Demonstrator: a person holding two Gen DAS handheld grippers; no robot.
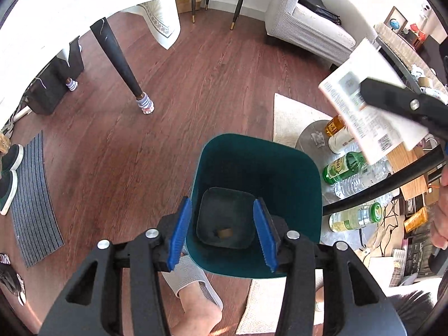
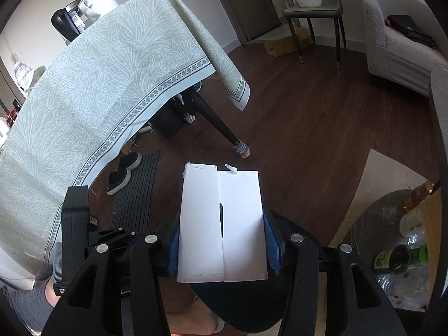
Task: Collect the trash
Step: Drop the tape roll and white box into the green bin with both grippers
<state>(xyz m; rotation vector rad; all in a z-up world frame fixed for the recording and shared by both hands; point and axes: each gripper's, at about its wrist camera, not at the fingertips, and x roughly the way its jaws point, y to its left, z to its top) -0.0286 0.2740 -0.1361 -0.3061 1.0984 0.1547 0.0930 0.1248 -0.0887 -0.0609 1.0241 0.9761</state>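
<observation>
A teal trash bin [image 1: 291,173] stands on the wood floor; a small brown scrap [image 1: 224,233] lies at its bottom. My left gripper [image 1: 222,235] is open, its blue fingers [image 1: 179,232] spread above the bin's near rim, holding nothing. My right gripper [image 2: 222,247] is shut on a flattened white carton [image 2: 221,224]. In the left wrist view that carton [image 1: 364,103] hangs printed side down, up and to the right of the bin, held by the right gripper's black finger [image 1: 397,95].
Several bottles [image 1: 344,165] lie on a round grey tray [image 1: 310,137] right of the bin, over a cream rug [image 1: 291,112]. A clothed table [image 2: 98,92] with a black leg [image 1: 120,61] stands left. A mat [image 1: 33,196] with shoes, a sofa [image 1: 305,22] and my slippered foot [image 1: 193,282] are near.
</observation>
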